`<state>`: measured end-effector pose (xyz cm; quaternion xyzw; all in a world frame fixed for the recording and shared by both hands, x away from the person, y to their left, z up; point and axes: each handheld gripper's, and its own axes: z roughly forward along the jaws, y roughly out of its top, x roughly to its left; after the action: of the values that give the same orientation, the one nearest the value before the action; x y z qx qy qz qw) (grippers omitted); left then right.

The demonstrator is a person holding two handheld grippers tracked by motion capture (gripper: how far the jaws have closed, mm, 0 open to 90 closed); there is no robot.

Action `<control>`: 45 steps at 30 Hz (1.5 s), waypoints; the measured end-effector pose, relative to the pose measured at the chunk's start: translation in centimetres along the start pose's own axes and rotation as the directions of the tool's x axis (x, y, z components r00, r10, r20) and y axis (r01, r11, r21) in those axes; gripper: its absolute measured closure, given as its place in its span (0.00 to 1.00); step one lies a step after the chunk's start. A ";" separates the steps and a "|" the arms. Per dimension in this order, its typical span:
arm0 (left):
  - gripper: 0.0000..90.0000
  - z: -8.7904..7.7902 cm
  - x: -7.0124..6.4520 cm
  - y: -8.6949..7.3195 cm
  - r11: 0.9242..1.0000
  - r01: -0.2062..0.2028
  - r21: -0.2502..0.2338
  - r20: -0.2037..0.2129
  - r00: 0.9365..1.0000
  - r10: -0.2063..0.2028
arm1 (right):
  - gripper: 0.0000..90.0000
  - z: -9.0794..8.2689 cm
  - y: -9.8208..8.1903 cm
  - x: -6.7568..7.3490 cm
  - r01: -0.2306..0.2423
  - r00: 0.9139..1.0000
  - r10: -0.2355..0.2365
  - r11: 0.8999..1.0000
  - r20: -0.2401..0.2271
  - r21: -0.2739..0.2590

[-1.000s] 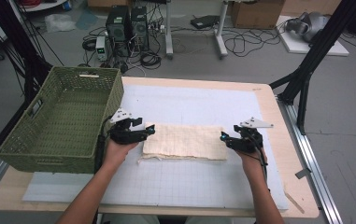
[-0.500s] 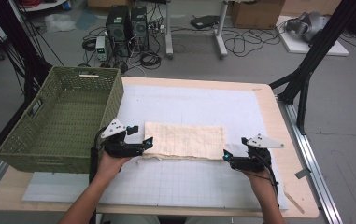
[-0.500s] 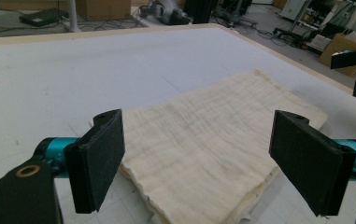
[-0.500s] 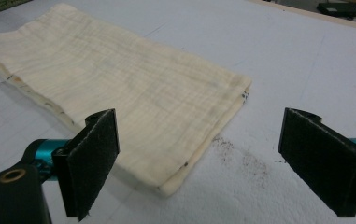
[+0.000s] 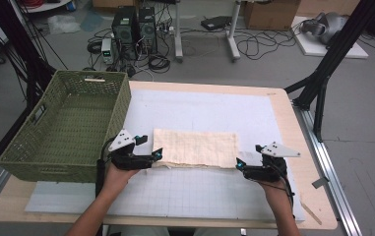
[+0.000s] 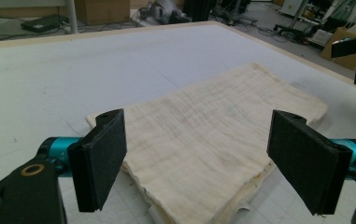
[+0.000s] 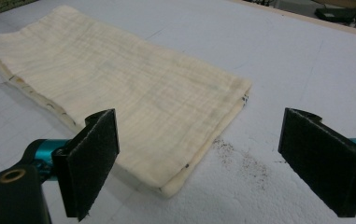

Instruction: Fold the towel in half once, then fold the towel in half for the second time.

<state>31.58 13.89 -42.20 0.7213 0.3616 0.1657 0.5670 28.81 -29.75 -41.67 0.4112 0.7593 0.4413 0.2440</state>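
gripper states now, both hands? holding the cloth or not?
Left gripper: open, jaws just opened, holding nothing; folded cloth lies just ahead of it.
Right gripper: open, jaws just opened, holding nothing; it sits at the cloth's other end.

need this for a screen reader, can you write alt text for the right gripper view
A folded cream cloth lies flat on a white gridded mat, its near corner just ahead of the right gripper, whose two black padded fingers stand wide open with nothing between them. Dark specks dot the mat beside the cloth's corner.
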 end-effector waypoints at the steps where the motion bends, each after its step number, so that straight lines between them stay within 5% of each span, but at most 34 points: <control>1: 0.23 -0.1 0.1 0.0 1.000 0.005 -0.002 -0.003 1.000 -0.005 | 0.13 0.0 0.0 0.0 -0.004 1.000 0.004 1.000 0.001 -0.001; 27: 0.21 0.3 0.3 -0.2 0.999 0.034 0.008 -0.010 0.999 -0.034 | 0.13 0.3 -0.3 0.0 -0.011 1.000 0.011 1.000 0.005 0.010; 45: 0.26 3.4 2.2 3.0 0.996 0.089 0.008 -0.053 0.995 -0.088 | 0.13 0.5 -0.4 -0.3 -0.008 1.000 0.008 1.000 -0.010 0.014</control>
<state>36.30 12.79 -40.78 0.7030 0.4088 0.1572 0.5604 29.19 -29.86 -42.24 0.4135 0.7620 0.4393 0.2354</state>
